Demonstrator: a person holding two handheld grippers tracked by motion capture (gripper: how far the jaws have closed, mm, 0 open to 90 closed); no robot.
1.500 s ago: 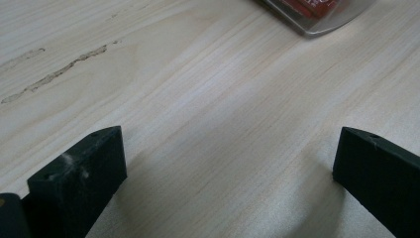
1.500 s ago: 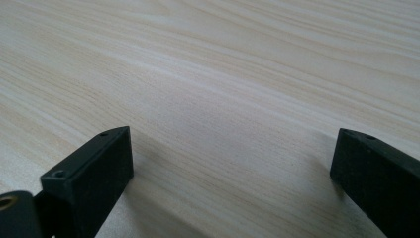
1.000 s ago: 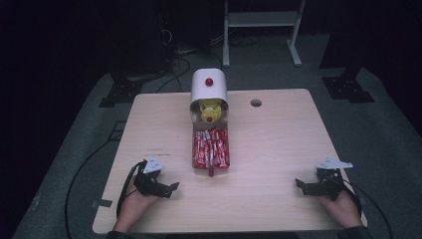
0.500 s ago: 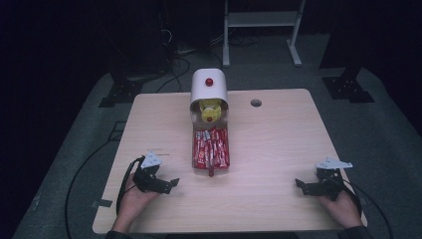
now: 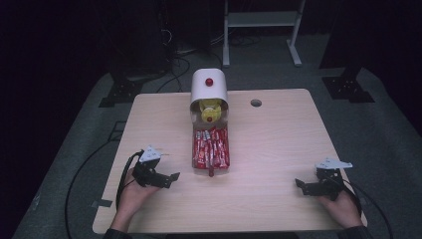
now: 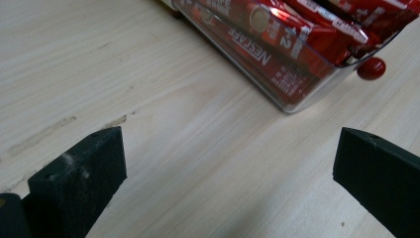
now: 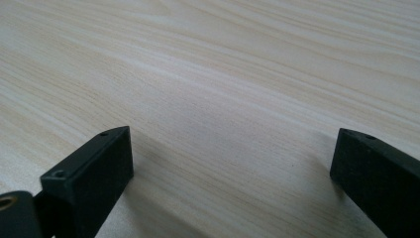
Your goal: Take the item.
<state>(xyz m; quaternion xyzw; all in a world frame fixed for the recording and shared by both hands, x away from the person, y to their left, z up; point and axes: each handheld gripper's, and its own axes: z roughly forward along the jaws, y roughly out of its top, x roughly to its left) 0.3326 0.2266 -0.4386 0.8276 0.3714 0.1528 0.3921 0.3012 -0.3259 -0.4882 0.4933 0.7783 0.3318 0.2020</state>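
A white dome-shaped dispenser (image 5: 209,85) with a red knob stands at the table's far middle, with something yellow (image 5: 209,112) under its hood. In front of it lies a clear drawer (image 5: 211,148) packed with red Nescafe sachets (image 6: 277,34); a small red knob (image 6: 371,68) sticks out of its near end. My left gripper (image 5: 171,179) rests on the table left of the drawer, open and holding nothing (image 6: 228,148). My right gripper (image 5: 301,185) sits near the front right, open over bare wood (image 7: 230,158).
The light wooden table (image 5: 278,139) has a round cable hole (image 5: 256,103) at the far right of the dispenser. Black cables trail off the table's left and right sides. A white stand (image 5: 261,20) and dark equipment stand on the floor behind.
My left gripper has shifted slightly forward on the table, toward the drawer. The right gripper has stayed put.
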